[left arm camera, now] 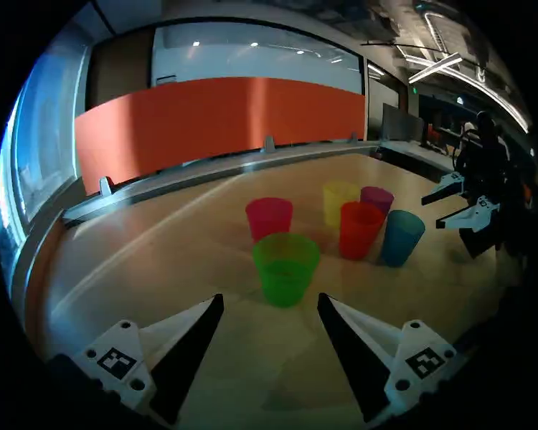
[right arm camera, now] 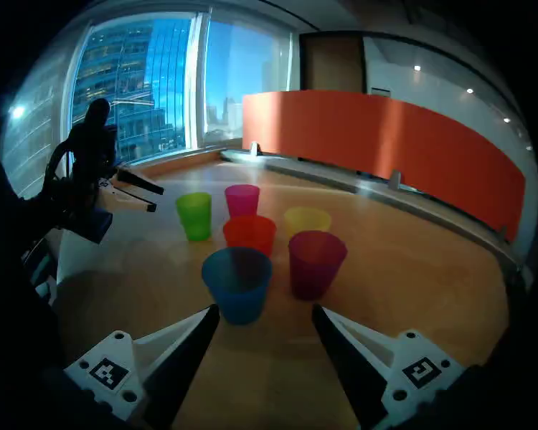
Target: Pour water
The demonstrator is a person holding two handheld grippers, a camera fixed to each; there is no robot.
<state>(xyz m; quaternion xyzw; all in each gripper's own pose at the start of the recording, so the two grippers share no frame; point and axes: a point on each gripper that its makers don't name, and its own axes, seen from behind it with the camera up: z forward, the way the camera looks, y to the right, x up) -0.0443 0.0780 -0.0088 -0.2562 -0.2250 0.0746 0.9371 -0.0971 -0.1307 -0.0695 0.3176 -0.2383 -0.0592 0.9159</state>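
Observation:
Several translucent plastic cups stand upright in a loose cluster on a wooden table (left arm camera: 161, 258). In the left gripper view the green cup (left arm camera: 285, 269) is nearest, just beyond my open left gripper (left arm camera: 270, 297), which holds nothing. Behind it stand a pink cup (left arm camera: 269, 217), a yellow cup (left arm camera: 339, 201), an orange cup (left arm camera: 359, 229), a purple cup (left arm camera: 377, 198) and a blue cup (left arm camera: 402, 236). In the right gripper view the blue cup (right arm camera: 237, 283) stands just ahead of my open, empty right gripper (right arm camera: 264, 307), with the purple cup (right arm camera: 316, 263) beside it. I cannot tell whether any cup holds water.
The right gripper (left arm camera: 430, 213) shows at the table's right side in the left gripper view; the left gripper (right arm camera: 158, 201) shows at the left, near the green cup (right arm camera: 194, 215), in the right gripper view. An orange partition (left arm camera: 219, 118) runs behind the table. Windows (right arm camera: 140, 93) lie beyond.

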